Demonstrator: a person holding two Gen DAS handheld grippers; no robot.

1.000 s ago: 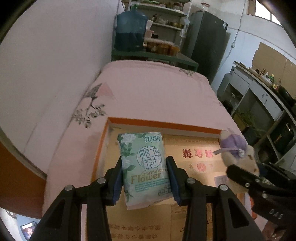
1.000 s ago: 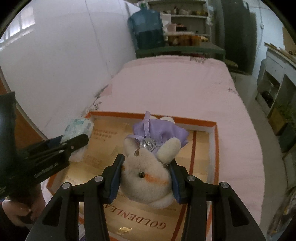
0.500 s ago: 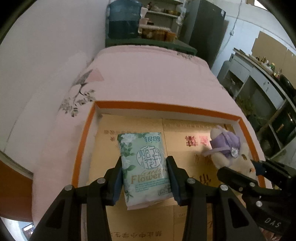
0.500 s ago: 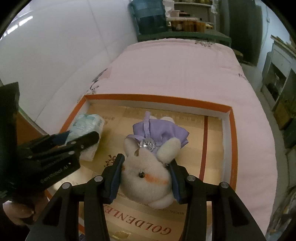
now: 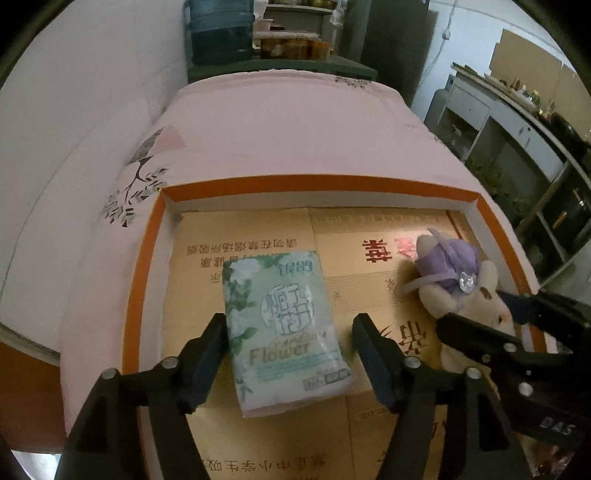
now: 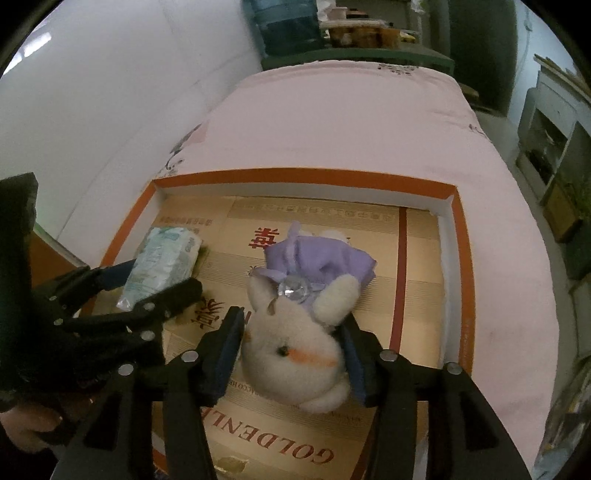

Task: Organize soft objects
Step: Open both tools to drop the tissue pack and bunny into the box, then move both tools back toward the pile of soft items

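A pale green tissue pack point(image 5: 284, 325) lies flat on the cardboard floor of a shallow orange-rimmed box point(image 5: 295, 186). My left gripper point(image 5: 290, 332) straddles it with its jaws opening, and a gap shows on each side of the pack. A white plush rabbit in a purple dress point(image 6: 295, 350) lies on the same floor, to the right of the pack. My right gripper point(image 6: 291, 325) is around the rabbit's head, its jaws opening and the pads just off the fur. The right wrist view also shows the box point(image 6: 295, 175), the pack point(image 6: 166, 258) and the left gripper point(image 6: 162, 275).
The box rests on a pink bedspread point(image 5: 288, 122) beside a white wall point(image 5: 74, 92). A blue water jug point(image 5: 221, 33) and a shelf stand past the bed's far end. Cabinets point(image 5: 517, 122) line the right. A hand point(image 6: 26, 428) holds the left gripper.
Both grippers have sunk lower into the box. Their jaws have spread, and the tissue pack and the rabbit are no longer squeezed.
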